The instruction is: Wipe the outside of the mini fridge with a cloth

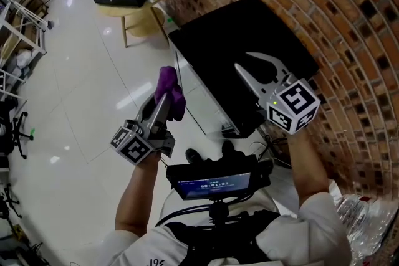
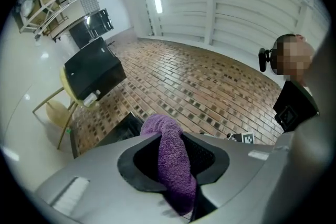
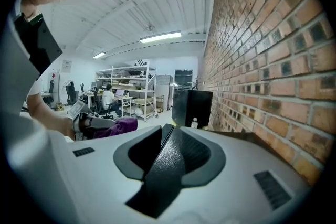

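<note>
Black box-shaped mini fridge (image 1: 249, 40) stands against the red brick wall (image 1: 349, 28). The left gripper (image 1: 164, 103) has its fingers grasping a purple terry cloth (image 1: 168, 87) beside the fridge's front edge. The right gripper (image 1: 243, 60) hovers above the fridge, fingers clenched, empty.

Grey left claw (image 1: 163, 99) and right claw (image 1: 244, 60) bear black-and-white marker cubes (image 1: 133, 144); sleeves (image 1: 312, 227) white.

Cloth (image 1: 169, 91): purple terry, bunched into a roll, clamped upright between the jaws of the left gripper (image 1: 163, 106). Mini fridge (image 1: 249, 40): black, matte box standing against the brick wall (image 1: 324, 15), just beside the cloth.
</note>
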Available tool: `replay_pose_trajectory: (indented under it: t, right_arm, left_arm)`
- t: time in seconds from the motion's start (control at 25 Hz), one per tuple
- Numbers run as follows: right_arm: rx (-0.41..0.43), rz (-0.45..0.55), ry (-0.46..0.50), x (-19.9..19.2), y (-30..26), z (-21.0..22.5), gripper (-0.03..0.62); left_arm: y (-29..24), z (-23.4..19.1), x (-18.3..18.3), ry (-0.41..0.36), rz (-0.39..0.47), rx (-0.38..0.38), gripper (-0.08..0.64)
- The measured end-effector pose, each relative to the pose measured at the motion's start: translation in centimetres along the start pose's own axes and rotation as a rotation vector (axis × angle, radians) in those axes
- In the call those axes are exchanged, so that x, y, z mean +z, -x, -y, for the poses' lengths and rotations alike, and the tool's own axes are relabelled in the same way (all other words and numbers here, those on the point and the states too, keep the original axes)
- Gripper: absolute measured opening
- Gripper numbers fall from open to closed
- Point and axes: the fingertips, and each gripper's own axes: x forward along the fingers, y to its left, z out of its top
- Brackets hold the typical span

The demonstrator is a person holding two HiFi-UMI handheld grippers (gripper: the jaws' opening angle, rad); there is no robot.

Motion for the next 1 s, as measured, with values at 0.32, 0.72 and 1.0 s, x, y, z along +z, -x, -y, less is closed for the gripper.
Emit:
replay_pose_trajectory:
  t: [0.32, 0.72, 1.0]
  right_arm:
    - [-0.019, -0.002, 0.018, 0.5, 1.1, 0.0, 0.100]
    - [-0.022, -0.002, -0.106, -0.3, 1.3, 4.0, 0.144]
    - [0.018, 0.016, -0.201, -1.8, 1.2, 7.0, 0.145]
  left_arm:
    - [-4.2, 2.4, 2.4, -0.089, -0.068, -0.076, 0.101]
    - [-11.0, 3.8, 3.5, -0.227, -0.172, -0.064, 0.103]
    - [-15.1, 4.3, 2.7, -0.328, -0.253, -0.028, 0.104]
